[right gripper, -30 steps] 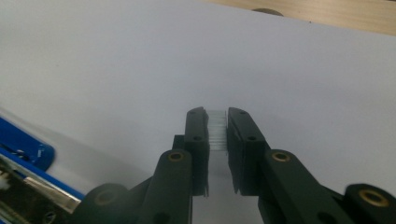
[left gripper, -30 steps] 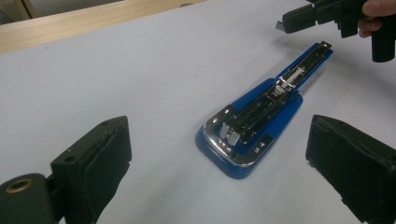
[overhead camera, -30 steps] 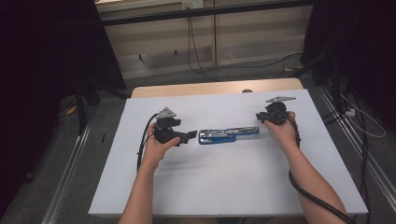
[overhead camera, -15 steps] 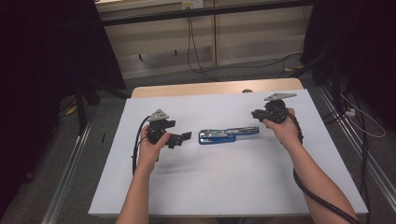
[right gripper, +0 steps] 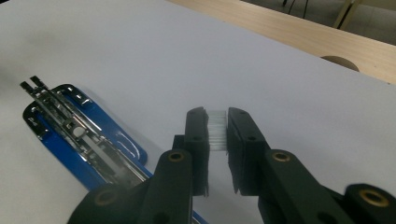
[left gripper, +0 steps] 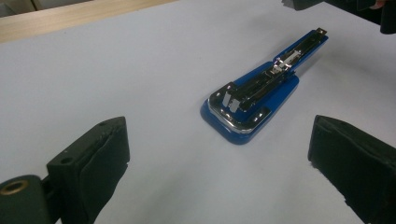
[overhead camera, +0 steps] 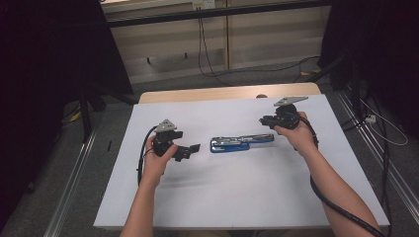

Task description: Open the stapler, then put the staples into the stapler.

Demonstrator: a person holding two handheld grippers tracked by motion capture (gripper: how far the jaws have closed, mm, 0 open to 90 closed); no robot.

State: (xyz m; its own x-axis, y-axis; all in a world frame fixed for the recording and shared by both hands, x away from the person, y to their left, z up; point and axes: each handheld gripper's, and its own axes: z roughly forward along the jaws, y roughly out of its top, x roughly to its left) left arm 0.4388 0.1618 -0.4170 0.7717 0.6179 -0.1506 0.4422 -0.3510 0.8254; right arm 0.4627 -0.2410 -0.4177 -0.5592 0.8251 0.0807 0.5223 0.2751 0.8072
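A blue stapler [overhead camera: 241, 142] lies opened flat on the white table top [overhead camera: 237, 197], its chrome staple channel facing up. My left gripper [overhead camera: 194, 148] is held to the left of it, apart from it. In the left gripper view its jaws stand wide open [left gripper: 219, 137] with the stapler [left gripper: 252, 98] lying ahead of them. My right gripper [overhead camera: 263, 120] hovers just past the stapler's right end. In the right gripper view it is shut [right gripper: 216, 116] on a pale strip of staples [right gripper: 216, 133], with the stapler [right gripper: 79, 140] below and to the left.
A wooden table edge [overhead camera: 222, 94] runs along the back of the white top. Cables trail from both grippers; the right one hangs off the front right edge [overhead camera: 341, 207]. Dark stands and floor cables surround the table.
My left gripper has drawn back a little to the left, away from the stapler. The right gripper has barely moved and still holds the staple strip.
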